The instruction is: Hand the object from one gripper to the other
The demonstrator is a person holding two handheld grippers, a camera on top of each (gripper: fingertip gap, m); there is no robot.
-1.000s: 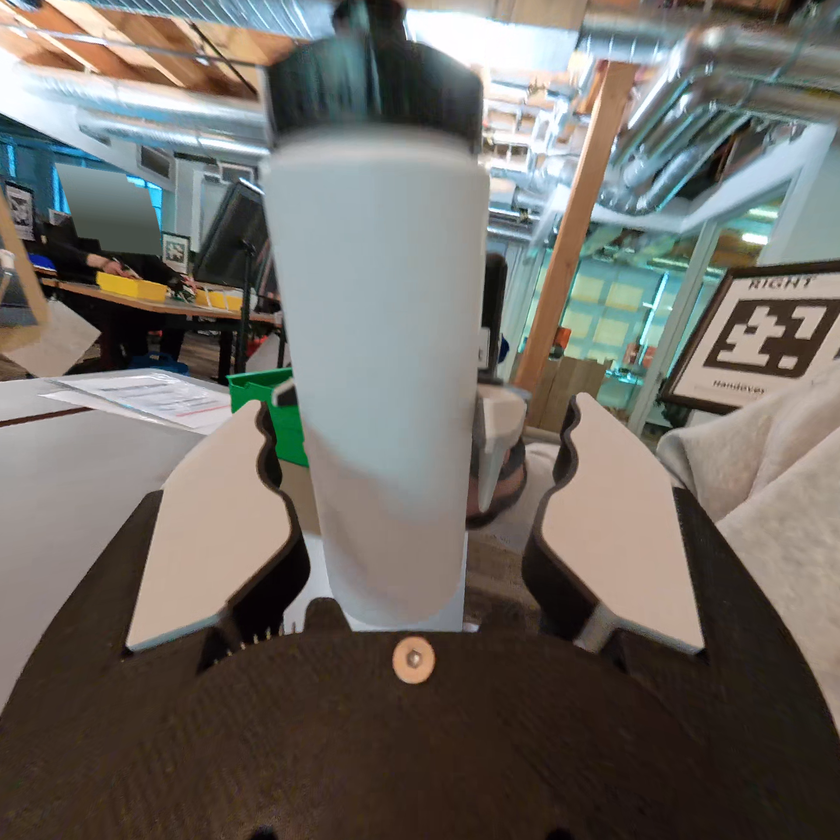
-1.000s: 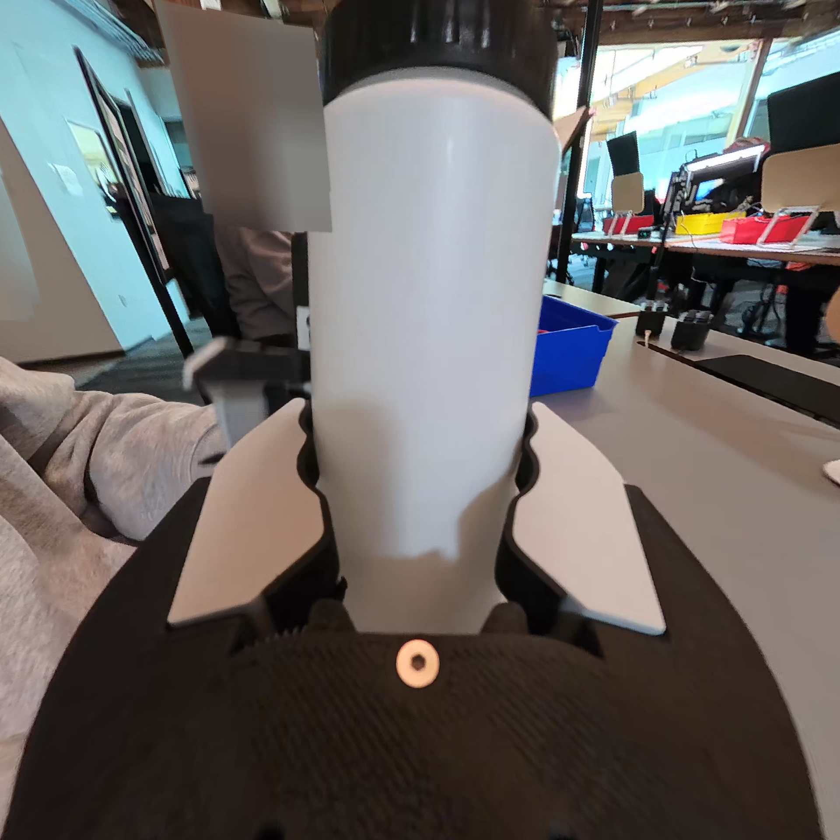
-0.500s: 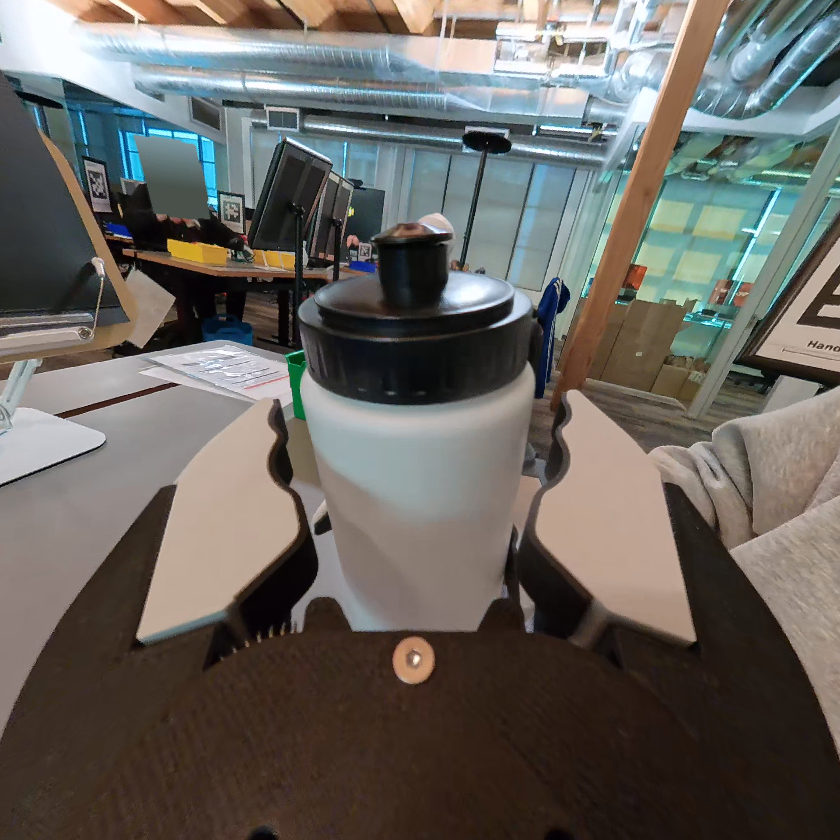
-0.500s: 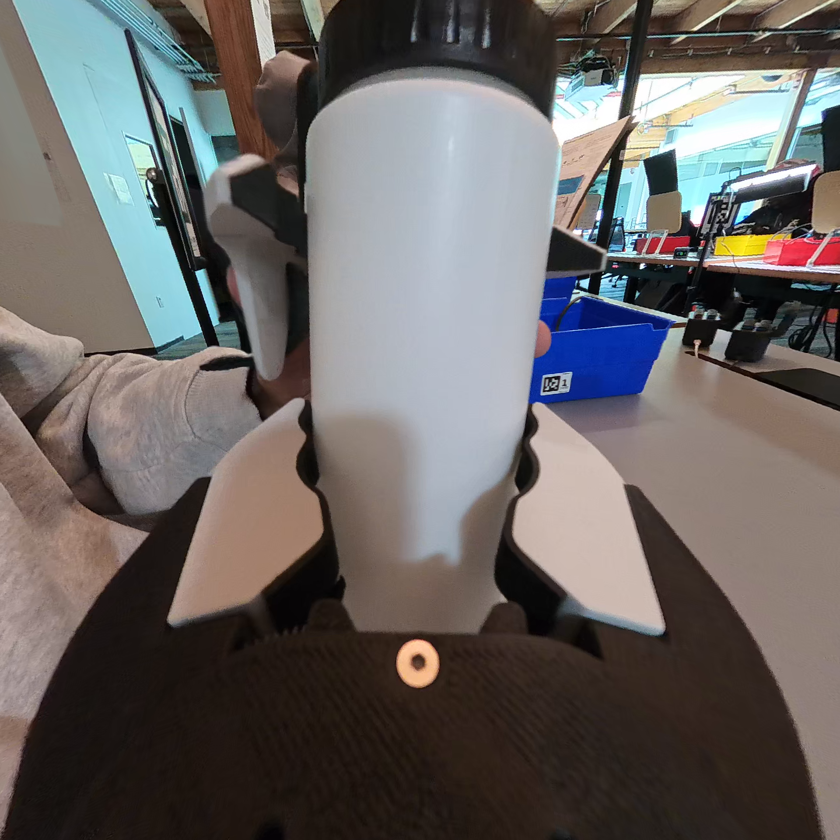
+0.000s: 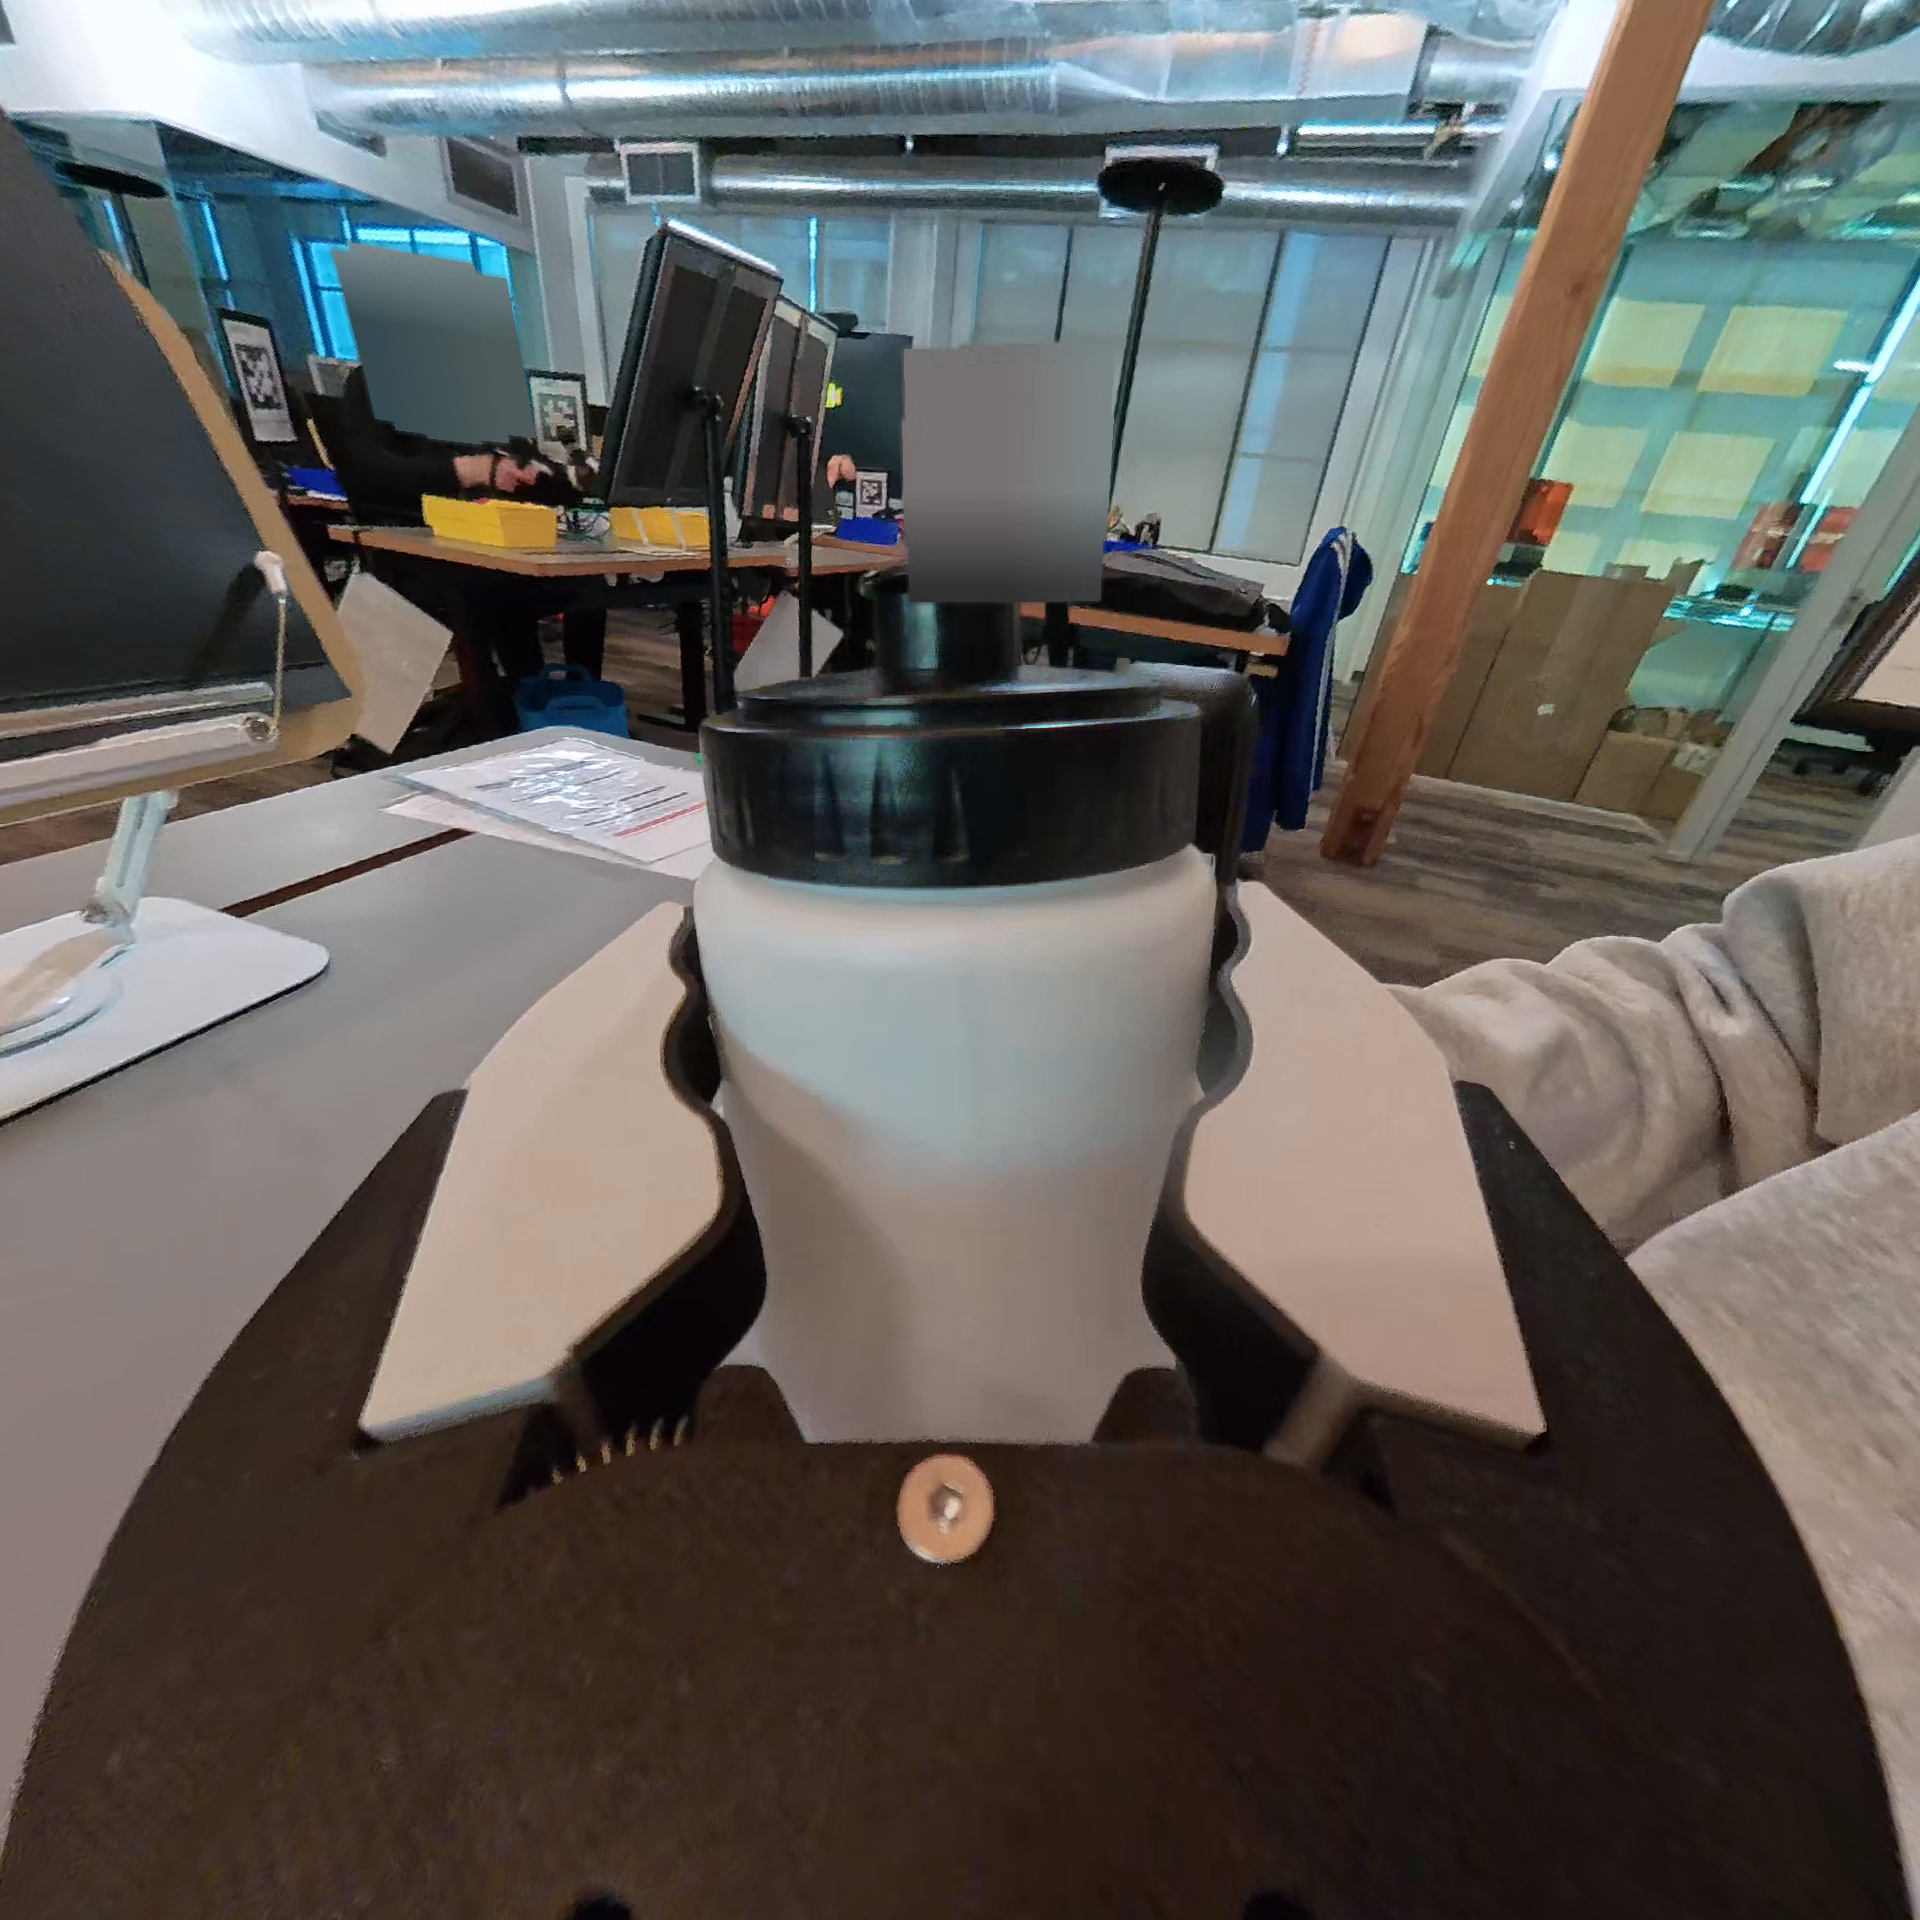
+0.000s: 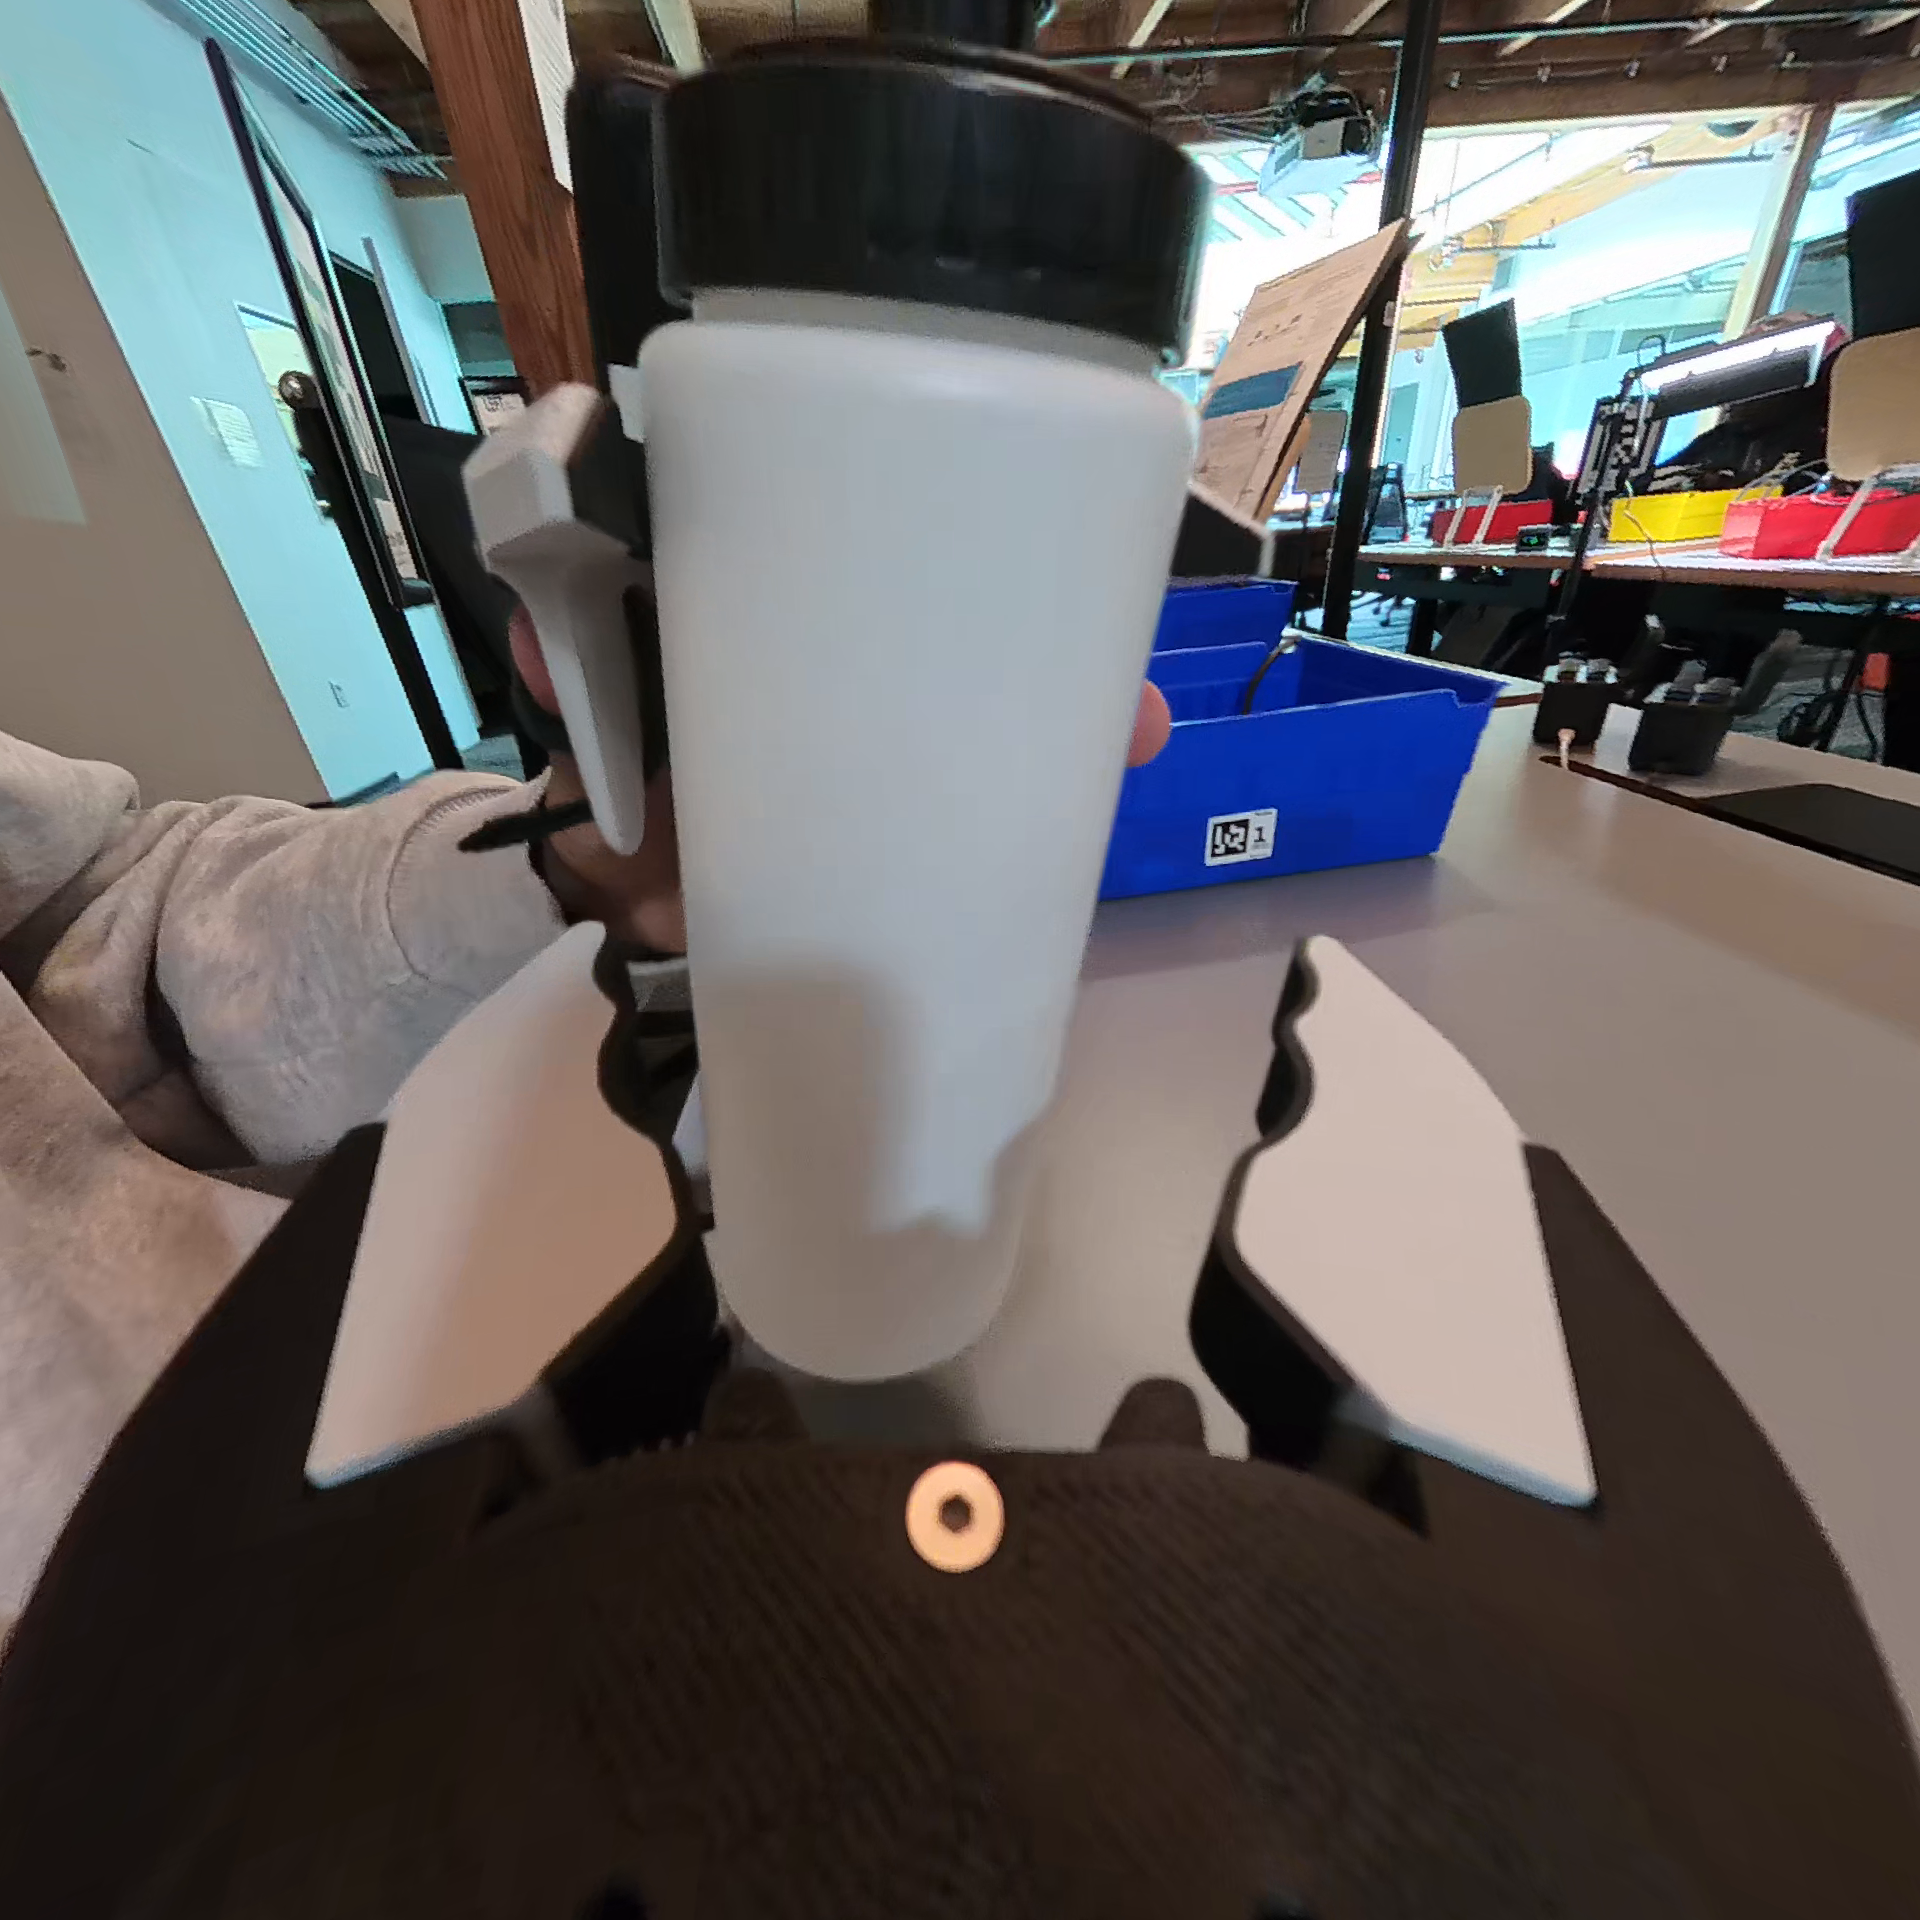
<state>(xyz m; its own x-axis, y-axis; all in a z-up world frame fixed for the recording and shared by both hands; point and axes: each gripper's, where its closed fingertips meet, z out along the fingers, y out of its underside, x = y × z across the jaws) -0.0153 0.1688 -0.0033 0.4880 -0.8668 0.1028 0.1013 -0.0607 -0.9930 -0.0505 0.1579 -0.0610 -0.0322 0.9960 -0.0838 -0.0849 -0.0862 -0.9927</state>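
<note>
A white bottle [image 5: 956,1091] with a black screw cap [image 5: 951,790] stands upright between the jaws of my left gripper [image 5: 956,925]. That gripper is shut on the bottle's upper body, just below the cap. In the right wrist view the bottle [image 6: 894,779] hangs between the fingers of my right gripper [image 6: 951,951], which is open, with a clear gap on the right side. The bottle's base is free, close to the left finger. One finger [image 6: 561,582] of the left gripper shows behind the bottle, clamping it near the cap.
A grey table [image 6: 1558,987] lies below, with a blue bin [image 6: 1299,769] on it. A monitor stand [image 5: 156,987] and papers [image 5: 561,795] sit on the table's left side. Grey sleeves [image 5: 1662,1091] [image 6: 260,935] are close by. A wooden post [image 5: 1507,416] stands behind. The gap from one gripper's tips to the other's is roughly 6 centimetres.
My left gripper rose from the bottle's lower part to just under the cap and closed on it. My right gripper opened and let go of the bottle's lower part.
</note>
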